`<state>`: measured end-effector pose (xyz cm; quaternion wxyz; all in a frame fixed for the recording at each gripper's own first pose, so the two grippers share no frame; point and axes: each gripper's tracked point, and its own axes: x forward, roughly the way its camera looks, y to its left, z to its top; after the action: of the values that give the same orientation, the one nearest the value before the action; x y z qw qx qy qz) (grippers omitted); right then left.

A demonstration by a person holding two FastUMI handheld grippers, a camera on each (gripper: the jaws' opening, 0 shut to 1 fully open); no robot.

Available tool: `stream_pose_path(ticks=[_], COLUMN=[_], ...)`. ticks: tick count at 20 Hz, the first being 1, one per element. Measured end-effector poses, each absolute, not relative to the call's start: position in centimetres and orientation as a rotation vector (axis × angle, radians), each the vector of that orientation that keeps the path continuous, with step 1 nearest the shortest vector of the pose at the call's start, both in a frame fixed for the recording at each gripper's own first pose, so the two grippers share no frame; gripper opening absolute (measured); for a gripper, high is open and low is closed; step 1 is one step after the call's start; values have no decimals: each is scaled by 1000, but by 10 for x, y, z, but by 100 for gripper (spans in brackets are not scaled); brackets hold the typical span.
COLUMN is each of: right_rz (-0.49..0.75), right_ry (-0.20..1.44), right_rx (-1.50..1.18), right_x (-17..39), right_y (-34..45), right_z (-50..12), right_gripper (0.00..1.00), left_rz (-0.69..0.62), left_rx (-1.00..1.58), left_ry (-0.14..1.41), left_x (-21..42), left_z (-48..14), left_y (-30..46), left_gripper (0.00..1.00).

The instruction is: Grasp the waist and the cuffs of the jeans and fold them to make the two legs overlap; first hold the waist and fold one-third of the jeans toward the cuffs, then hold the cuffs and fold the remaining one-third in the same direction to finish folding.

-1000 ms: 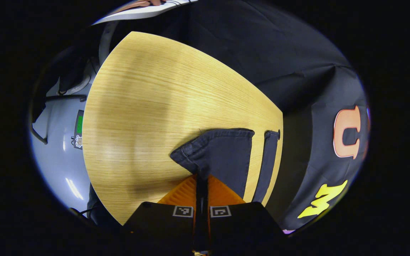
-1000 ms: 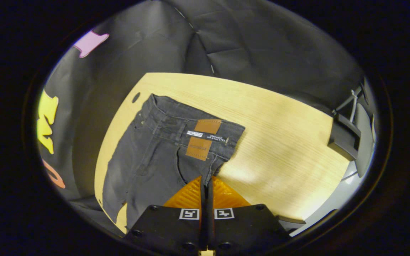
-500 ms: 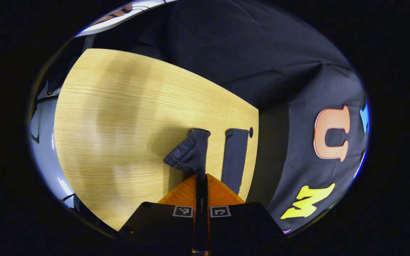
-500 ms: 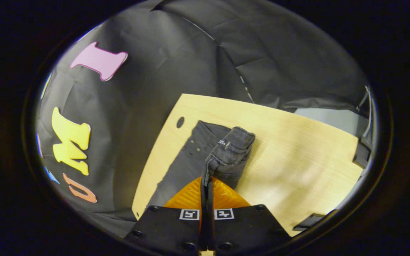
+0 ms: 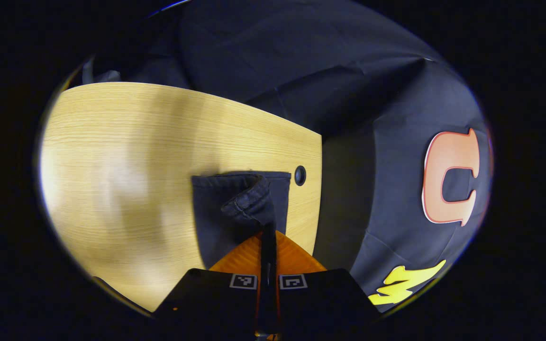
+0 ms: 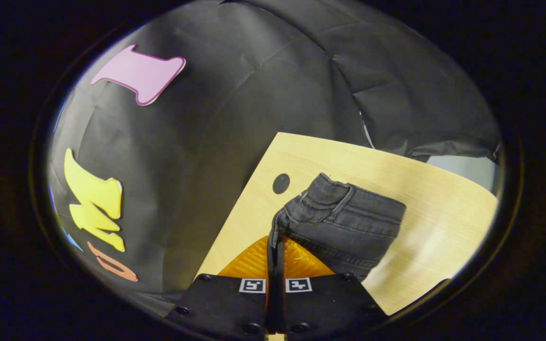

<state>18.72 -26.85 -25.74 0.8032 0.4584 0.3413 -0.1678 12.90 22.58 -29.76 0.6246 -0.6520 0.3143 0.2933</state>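
Note:
Dark grey jeans lie on a light wooden table. In the left gripper view my left gripper (image 5: 268, 232) is shut on a bunched cuff (image 5: 249, 204), held over the other flat leg (image 5: 216, 218). In the right gripper view my right gripper (image 6: 275, 244) is shut on the waistband corner (image 6: 287, 220), and the waist (image 6: 349, 222) lies doubled over to the right on the table (image 6: 424, 189).
A round cable hole (image 5: 300, 175) sits in the table near its edge (image 5: 318, 199), just right of the cuffs; the same hole (image 6: 280, 183) lies left of the waist. Black cloth wall hangs behind the table. Bare wood (image 5: 121, 156) stretches left of the cuffs.
Both grippers carried their held edges sideways: the near leg's cuff now lies over the far leg, and the waist has turned over onto its other half. Both cameras swung toward the wall.

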Motion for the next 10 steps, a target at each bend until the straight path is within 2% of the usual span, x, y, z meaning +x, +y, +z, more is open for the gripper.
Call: stream_pose_path(ticks=[6, 9, 10], right_rz=[-438, -455, -442], right_ry=[745, 775, 776], right_rx=[968, 946, 959], right_x=[230, 234, 236], right_y=[-274, -271, -270], right_z=[-313, -328, -332], right_gripper=[0, 0, 3], left_rz=[670, 682, 652], left_rx=[-1381, -1336, -1307], left_ry=[779, 797, 782], left_x=[199, 201, 205], left_z=[-360, -380, -381], left_y=[220, 220, 221], left_gripper=[3, 4, 13])
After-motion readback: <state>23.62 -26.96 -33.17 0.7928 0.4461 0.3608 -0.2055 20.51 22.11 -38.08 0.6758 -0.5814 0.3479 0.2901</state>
